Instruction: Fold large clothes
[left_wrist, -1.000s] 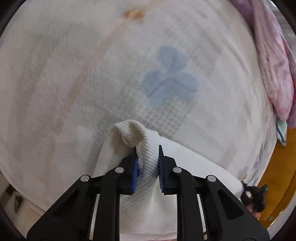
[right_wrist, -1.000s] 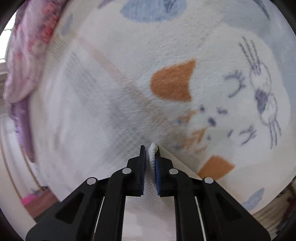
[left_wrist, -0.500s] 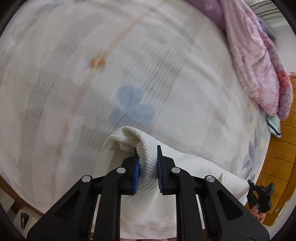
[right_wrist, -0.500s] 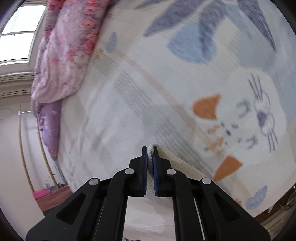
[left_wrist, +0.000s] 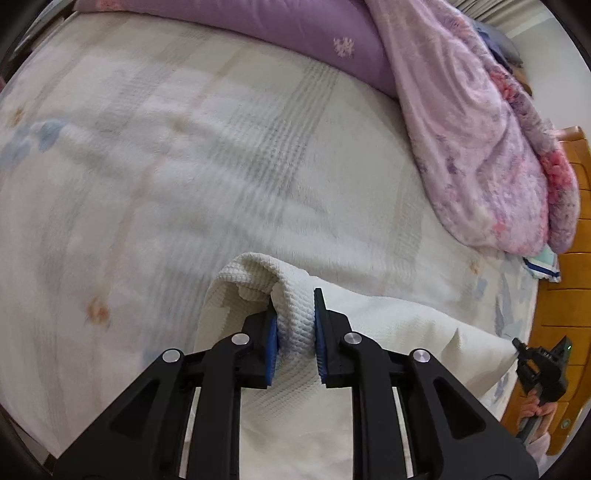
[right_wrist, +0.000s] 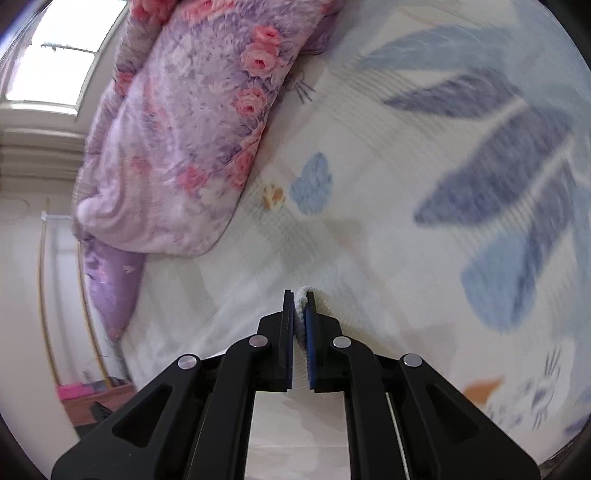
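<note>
**Both grippers clamped on the cream garment above the bed**

We see the left gripper clenched on a thick bunched fold of the cream waffle-knit garment, its blue pads pressing the cloth from both sides. The right gripper pinches a thin edge of the same garment, jaws nearly together. The cloth stretches between the two, over the patterned bed cover. A floral quilt is heaped at the cover's far edge, on a purple pillow.
</note>
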